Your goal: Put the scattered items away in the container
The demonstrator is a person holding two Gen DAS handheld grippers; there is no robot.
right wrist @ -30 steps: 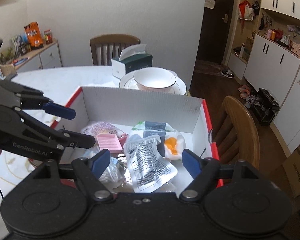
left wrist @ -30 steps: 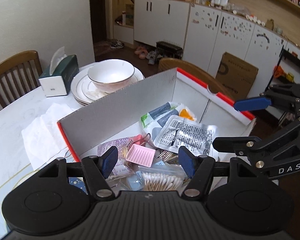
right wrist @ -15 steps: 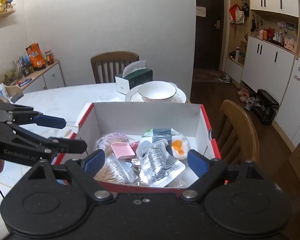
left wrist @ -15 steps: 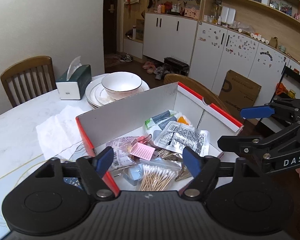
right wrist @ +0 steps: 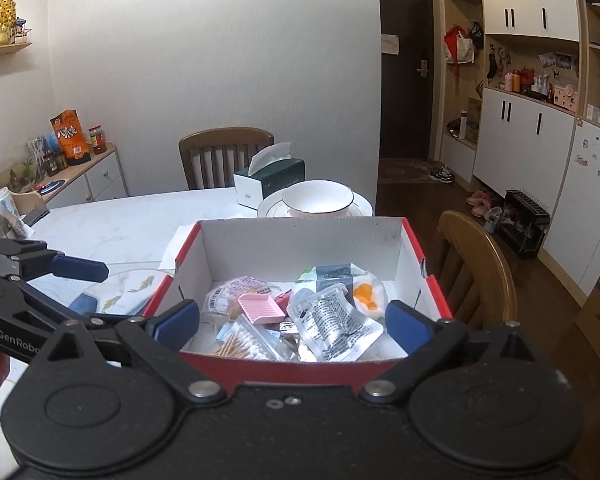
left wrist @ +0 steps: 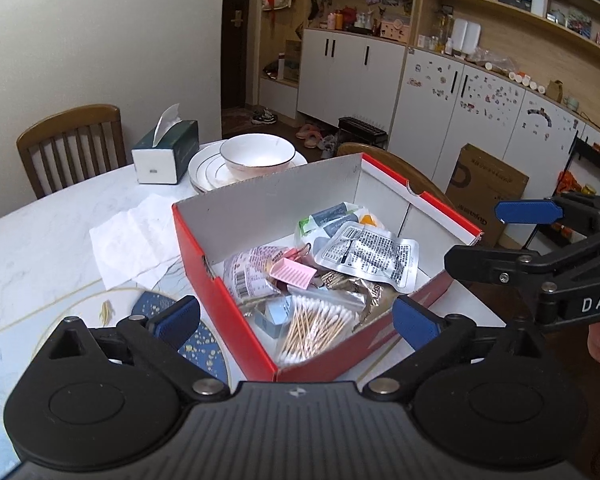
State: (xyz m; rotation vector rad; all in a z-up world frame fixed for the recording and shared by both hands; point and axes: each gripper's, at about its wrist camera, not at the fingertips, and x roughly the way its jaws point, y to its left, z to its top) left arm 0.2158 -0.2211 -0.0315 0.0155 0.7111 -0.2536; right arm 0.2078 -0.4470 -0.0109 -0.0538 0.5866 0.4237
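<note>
Left wrist view, left to right: wooden chair point(left wrist: 72, 140) at the far edge of the white marble counter point(left wrist: 40, 240); green tissue box point(left wrist: 166, 152) beside stacked plates carrying a white bowl point(left wrist: 257, 156); a flattened paper napkin point(left wrist: 136, 236) just left of the red cardboard box point(left wrist: 220, 280). The left tongs point(left wrist: 296, 316) hover spread wide and empty above the box's near corner. Inside the box lie a barcode-labelled clear packet point(left wrist: 246, 276), a pink comb point(left wrist: 292, 274), a bag of cotton swabs point(left wrist: 316, 326), a silver foil sachet point(left wrist: 368, 254) and a green-and-grey packet point(left wrist: 328, 218), overlapping one another. The right tongs point(left wrist: 488, 236) stand at far right, beyond the box's right wall, likewise spread and holding nothing.

Right wrist view: the left tongs point(right wrist: 88, 292) enter from the left over the counter; the right tongs point(right wrist: 294, 324) hang agape above the box's near wall point(right wrist: 284, 364); a second wooden chair point(right wrist: 476, 268) stands just right of the box.
</note>
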